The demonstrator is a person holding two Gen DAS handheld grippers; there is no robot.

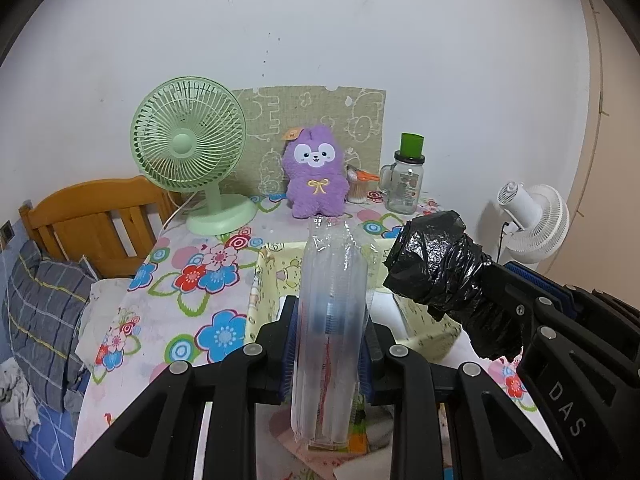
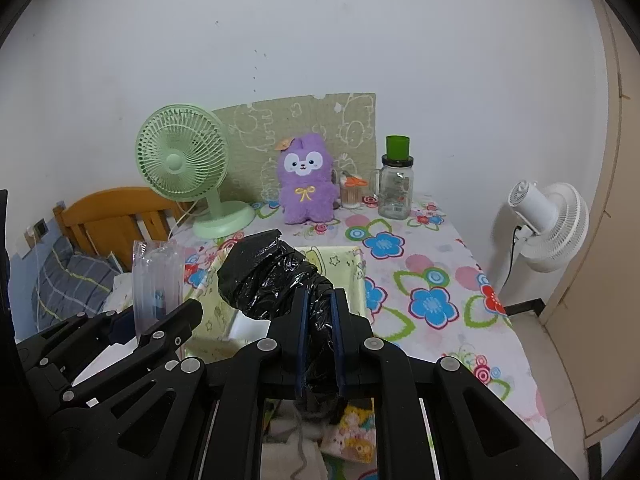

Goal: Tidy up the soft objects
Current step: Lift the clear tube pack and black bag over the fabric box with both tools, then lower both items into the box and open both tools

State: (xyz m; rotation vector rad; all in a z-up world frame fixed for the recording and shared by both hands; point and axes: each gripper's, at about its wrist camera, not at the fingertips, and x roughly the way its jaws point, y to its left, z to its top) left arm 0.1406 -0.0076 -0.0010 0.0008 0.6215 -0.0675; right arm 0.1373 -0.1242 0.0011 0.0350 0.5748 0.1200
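Note:
My left gripper (image 1: 331, 312) is shut on a clear inflated air-cushion bag (image 1: 330, 320), held upright above a yellow fabric box (image 1: 264, 276). My right gripper (image 2: 319, 300) is shut on a black plastic bundle (image 2: 272, 276), also held above the yellow box (image 2: 344, 264). In the left wrist view the black bundle (image 1: 440, 268) is to the right of the clear bag. In the right wrist view the clear bag (image 2: 158, 284) is to the left. A purple plush toy (image 1: 316, 172) sits upright at the table's back, also in the right wrist view (image 2: 306, 182).
A green desk fan (image 1: 188, 148) stands at the back left of the floral tablecloth (image 2: 432, 272). A glass jar with a green lid (image 1: 405, 178) and a toothpick holder (image 1: 359, 186) stand at the back right. A white fan (image 2: 548, 226) is right of the table, a wooden bed (image 1: 96, 220) left.

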